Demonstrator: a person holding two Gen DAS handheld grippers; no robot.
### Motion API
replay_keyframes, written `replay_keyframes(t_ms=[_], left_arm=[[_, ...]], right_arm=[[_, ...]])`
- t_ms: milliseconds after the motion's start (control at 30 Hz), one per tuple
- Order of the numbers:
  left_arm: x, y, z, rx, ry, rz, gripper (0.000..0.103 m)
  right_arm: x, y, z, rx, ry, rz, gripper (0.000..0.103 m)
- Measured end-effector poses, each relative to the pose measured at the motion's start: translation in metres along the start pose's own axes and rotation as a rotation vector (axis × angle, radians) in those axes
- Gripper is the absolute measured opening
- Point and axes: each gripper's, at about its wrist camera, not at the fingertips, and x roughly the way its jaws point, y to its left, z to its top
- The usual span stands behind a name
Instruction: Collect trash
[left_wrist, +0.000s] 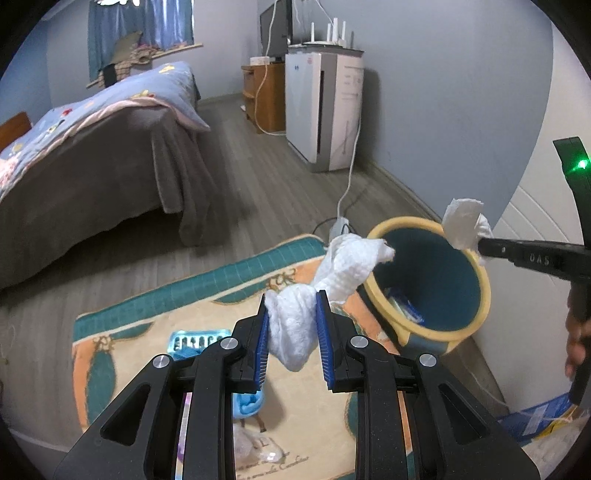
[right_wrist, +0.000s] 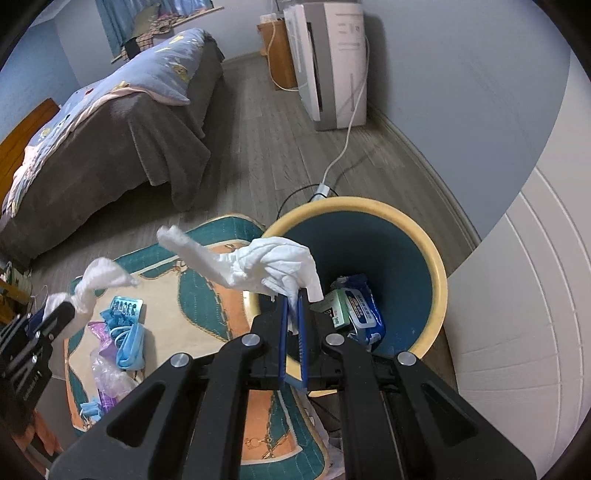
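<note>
Left gripper: jaws partly closed, clamping a crumpled white tissue.
Right gripper: jaws pinched tight on a second tissue.
Bin: at two o'clock of the rug.

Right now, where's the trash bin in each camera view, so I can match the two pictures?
Left wrist view: the trash bin sits right of centre, beyond the left tongs that grip a white tissue.
Right wrist view: the bin fills the centre right, just beyond the right tongs, wrappers inside.
Shared landmark: the patterned rug lies left of the bin in both.
</note>
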Motion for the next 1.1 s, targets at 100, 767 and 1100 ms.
replay_keyframes(t_ms=[100, 767, 1100], left_arm=[[0.007, -0.005, -0.005, 0.029, 0.018, 0.016, 0.024], [0.036, -0.08, -0.024, 0.121, 0.061, -0.074, 0.025], [0.079, -0.114, -0.015, 0.156, 0.132, -0.118, 0.025]], right_arm=[[0.006, -0.005, 0.002, -0.012, 0.004, -0.009, 0.005], [0.047, -0.075, 0.007, 0.062, 0.069, -0.062, 0.005], [0.066, -0.091, 0.007, 0.124, 0.104, -0.089, 0.005]])
